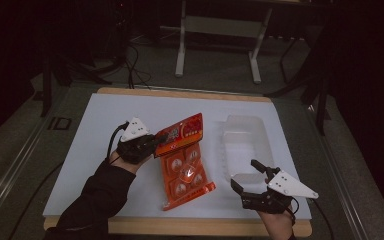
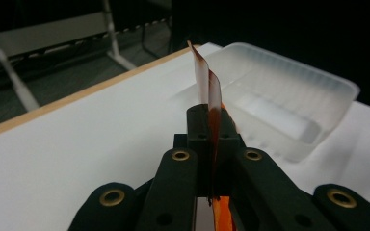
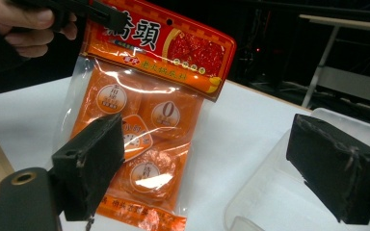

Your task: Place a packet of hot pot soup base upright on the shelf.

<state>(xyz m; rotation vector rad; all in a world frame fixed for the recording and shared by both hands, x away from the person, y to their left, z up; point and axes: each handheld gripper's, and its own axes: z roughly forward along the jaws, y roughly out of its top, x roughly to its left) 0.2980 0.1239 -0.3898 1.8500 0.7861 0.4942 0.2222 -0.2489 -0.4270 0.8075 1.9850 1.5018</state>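
- Left tongs (image 1: 161, 137) pinch the orange sachet packet (image 1: 185, 162) by its far header; its long axis runs far-to-near, the bottom edge nearest.
- Right tongs (image 1: 247, 176) spread, just beside the clear plastic tray (image 1: 245, 142).
- The right gripper view shows the printed sachets (image 3: 139, 139); the left gripper view shows the header edge-on.

Orange-red snack packet (image 1: 184, 161): clear window shows small orange sachets, red printed header; hangs tilted, top edge lifted, bottom corner near table, just left of clear plastic tray (image 1: 247, 145).

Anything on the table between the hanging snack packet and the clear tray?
No: in the high view, bare white table separates the snack packet, held by the left gripper, from the clear tray.
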